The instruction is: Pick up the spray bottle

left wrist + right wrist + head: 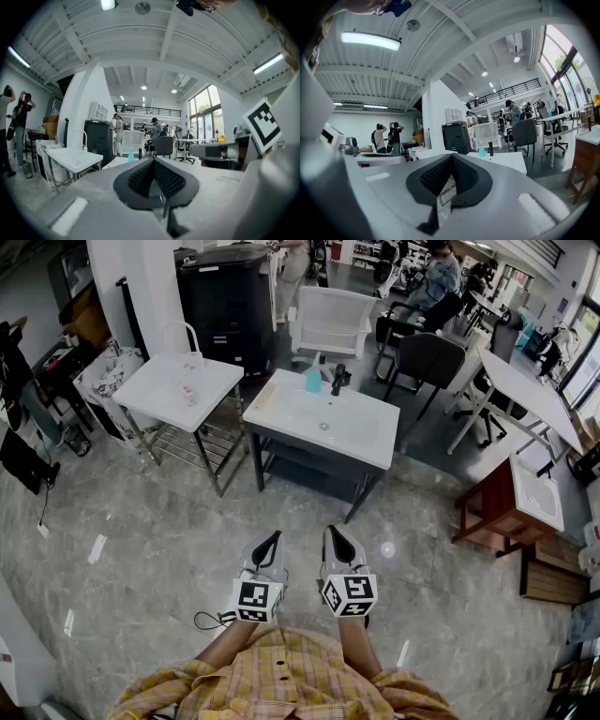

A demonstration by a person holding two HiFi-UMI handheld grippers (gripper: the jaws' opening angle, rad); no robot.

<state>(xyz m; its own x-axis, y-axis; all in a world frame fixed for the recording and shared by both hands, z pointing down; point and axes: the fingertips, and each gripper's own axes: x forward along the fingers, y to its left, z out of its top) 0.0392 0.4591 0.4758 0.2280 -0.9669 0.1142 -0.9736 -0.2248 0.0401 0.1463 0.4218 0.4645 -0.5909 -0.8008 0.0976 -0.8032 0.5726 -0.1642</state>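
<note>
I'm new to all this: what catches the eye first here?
The left gripper and right gripper, each bearing a black-and-white marker cube, jut out side by side low in the head view, jaws shut and empty. Ahead stands a white washbasin, with a small blue spray bottle at its back edge.

- Looks like a big open loft space, half bathroom-fixture showroom, half office.
- Freestanding sink vanities (325,423) sit out on a polished stone floor (169,540).
- Office chairs (427,357) and white desks (520,390) stand behind them.
- Exposed ceiling beams (154,42), a mezzanine railing (150,110) and tall windows (206,112).
</note>
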